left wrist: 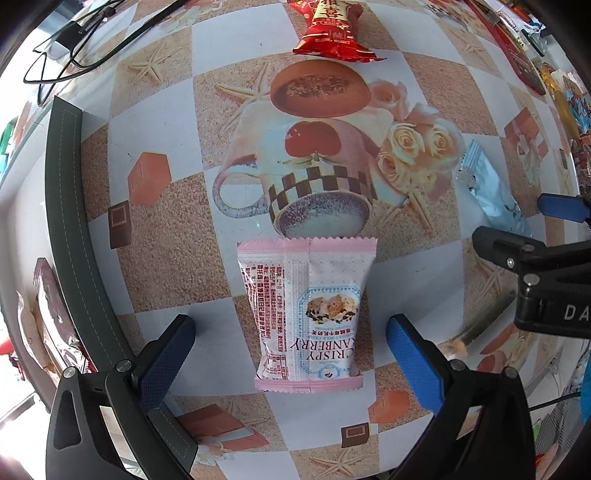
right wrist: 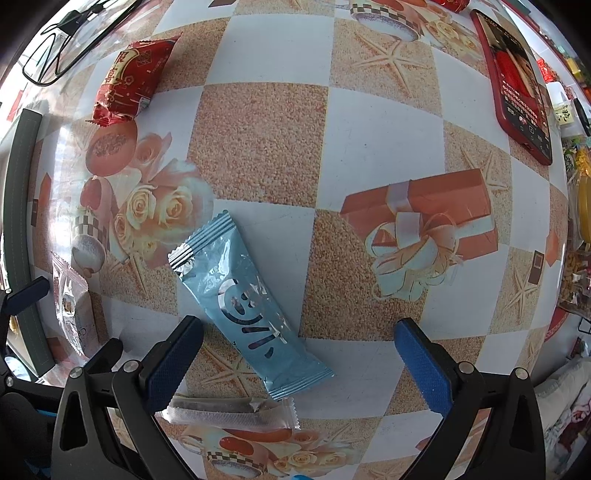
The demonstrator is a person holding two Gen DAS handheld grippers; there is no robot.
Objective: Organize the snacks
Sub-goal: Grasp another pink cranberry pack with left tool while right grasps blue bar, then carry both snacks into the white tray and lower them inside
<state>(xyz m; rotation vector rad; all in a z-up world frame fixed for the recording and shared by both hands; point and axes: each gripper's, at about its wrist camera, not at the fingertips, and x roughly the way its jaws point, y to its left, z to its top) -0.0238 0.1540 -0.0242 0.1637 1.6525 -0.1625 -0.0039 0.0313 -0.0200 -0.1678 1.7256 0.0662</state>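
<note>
While both tools hover over the patterned worktop (left wrist: 155, 229), neither grips anything. Seen from the left wrist, the left hand-held gripper (left wrist: 291, 356) is spread wide, its 2 blue pads on either side of a pink-edged cranberry crisp packet (left wrist: 306, 314) that lies flat between them, apart from both pads. Beyond that packet, at the far edge, sits a red snack packet (left wrist: 332, 29). To the right lies a light blue snack bar (left wrist: 491, 192), and just past it the black body of the other tool enters from the right edge. A dark grey container rim (left wrist: 70, 192) curves along the left side, with wrapped snacks behind it.

Seen from the right wrist, the right hand-held gripper (right wrist: 299, 365) is likewise released, fingers wide. The light blue snack bar (right wrist: 243, 306) lies diagonally between them, touching neither. A clear-wrapped dark stick (right wrist: 229, 408) lies nearer, beside the left finger. The red snack packet (right wrist: 129, 81) rests far left, and the cranberry crisp packet (right wrist: 72, 306) shows at the left edge. A red-cased phone (right wrist: 517, 81) lies far right, screen lit.
</note>
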